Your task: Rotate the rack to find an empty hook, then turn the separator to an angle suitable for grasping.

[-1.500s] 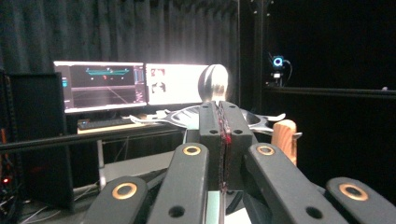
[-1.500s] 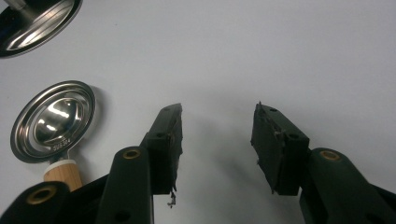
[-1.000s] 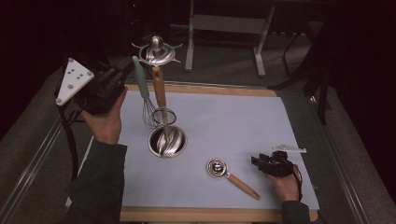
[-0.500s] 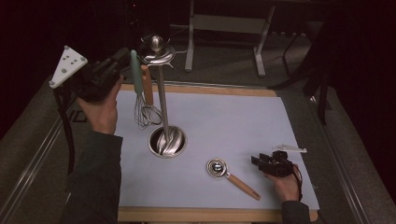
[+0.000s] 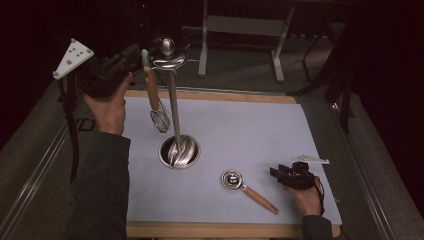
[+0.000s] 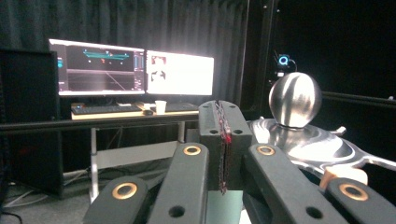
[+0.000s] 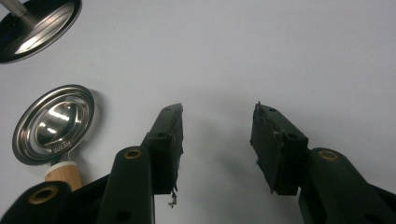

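A whisk [image 5: 154,100] with a wooden handle and a teal loop hangs in the air, wire end down, just left of the steel stand's pole [image 5: 173,107]. My left gripper [image 5: 138,55] is shut on the teal loop beside the stand's ball-topped head [image 5: 167,50]. In the left gripper view the jaws [image 6: 223,140] are pressed together, with the steel ball [image 6: 294,99] to the right and the wooden handle end [image 6: 343,175] below it. My right gripper [image 5: 276,172] rests open on the mat, its jaws [image 7: 217,140] holding nothing.
The stand's round base [image 5: 179,151] sits mid-mat. A steel measuring spoon [image 5: 233,179] with a wooden handle lies left of the right gripper, and its bowl [image 7: 53,123] shows in the right gripper view. The pale mat [image 5: 260,130] lies on a wooden board. Monitors [image 6: 135,72] stand beyond the table.
The left hand has carried the whisk up and toward the far left, bringing its loop level with the stand's head. The right hand has stayed where it was.
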Demonstrator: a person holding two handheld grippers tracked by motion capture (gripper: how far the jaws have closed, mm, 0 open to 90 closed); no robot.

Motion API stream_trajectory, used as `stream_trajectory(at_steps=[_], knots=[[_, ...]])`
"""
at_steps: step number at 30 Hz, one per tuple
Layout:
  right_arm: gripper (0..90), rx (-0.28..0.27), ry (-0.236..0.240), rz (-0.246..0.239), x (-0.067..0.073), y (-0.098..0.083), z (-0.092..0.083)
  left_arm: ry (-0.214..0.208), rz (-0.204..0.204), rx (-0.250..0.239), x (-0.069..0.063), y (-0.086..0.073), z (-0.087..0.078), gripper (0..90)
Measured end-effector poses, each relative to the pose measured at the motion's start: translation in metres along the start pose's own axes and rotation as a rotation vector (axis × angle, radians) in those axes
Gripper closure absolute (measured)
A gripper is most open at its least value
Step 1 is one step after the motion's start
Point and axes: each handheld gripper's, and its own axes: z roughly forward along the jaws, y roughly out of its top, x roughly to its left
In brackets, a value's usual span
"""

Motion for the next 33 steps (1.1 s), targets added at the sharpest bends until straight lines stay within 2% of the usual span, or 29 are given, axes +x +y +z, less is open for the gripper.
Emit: stream_trajectory(at_steps=[9,13,17,24,29,33], knots=[[53.6,0.002,-0.003,0.001,-0.001,-0.001,0.000,-0.001,-0.010,0.014,0.003,0.003,0.007,89.7],[53.7,0.002,-0.004,0.002,-0.001,-0.001,0.000,0.001,0.003,0.023,0.003,0.003,0.005,89.4],[53.6,0.004,-0.005,0.004,-0.002,-0.001,0.000,0.008,0.029,0.040,0.002,0.003,0.002,88.9],[53.6,0.009,-0.008,0.005,-0.002,-0.002,0.000,0.010,0.031,0.038,0.005,0.001,-0.005,88.8],[53.6,0.013,-0.016,-0.003,-0.001,-0.002,0.000,0.015,0.060,0.076,0.008,-0.004,-0.014,88.0],[53.6,0.010,-0.016,0.000,-0.002,-0.002,-0.001,0.020,0.061,0.092,0.012,-0.010,-0.021,87.5]])
